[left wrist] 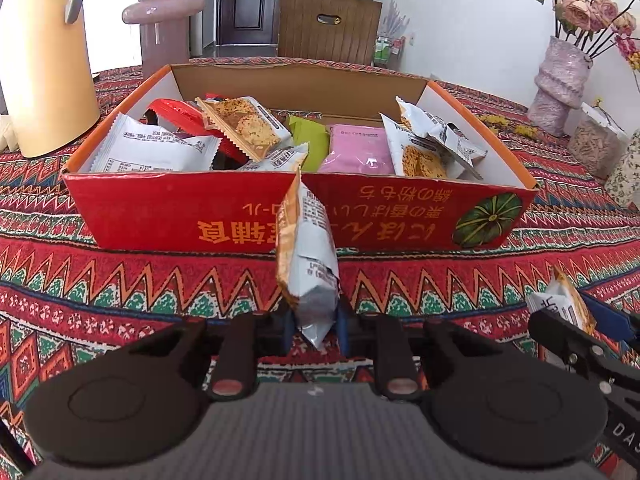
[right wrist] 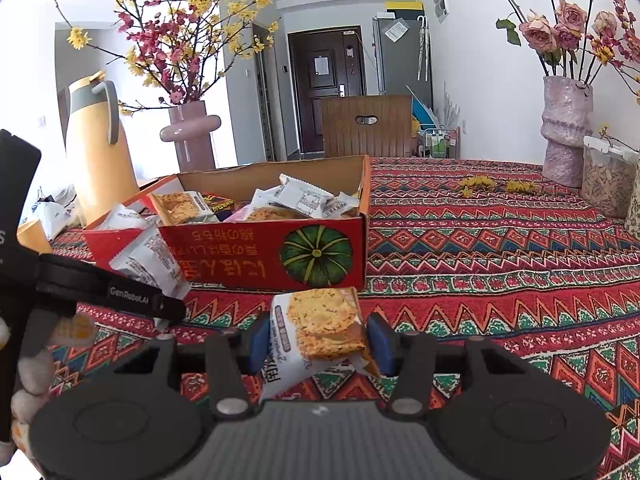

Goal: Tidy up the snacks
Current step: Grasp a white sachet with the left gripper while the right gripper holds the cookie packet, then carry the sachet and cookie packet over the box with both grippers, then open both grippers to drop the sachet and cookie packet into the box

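An open red cardboard box (left wrist: 180, 212) with a pumpkin print sits on the patterned tablecloth, holding several snack packets (left wrist: 244, 124). My left gripper (left wrist: 314, 326) is shut on a white-and-orange cracker packet (left wrist: 306, 248), held upright just in front of the box's near wall. My right gripper (right wrist: 318, 346) is shut on another cracker packet (right wrist: 320, 328), in front of the box (right wrist: 256, 256) and right of the left gripper (right wrist: 120, 292). The right gripper with its packet also shows in the left wrist view (left wrist: 568, 312) at the lower right.
A yellow thermos jug (left wrist: 44, 64) and a pink vase (left wrist: 164, 20) stand left behind the box. A textured pink vase with roses (right wrist: 566, 128) and a clear container (right wrist: 606, 184) stand at the far right. A wooden chair (left wrist: 328, 26) is behind the table.
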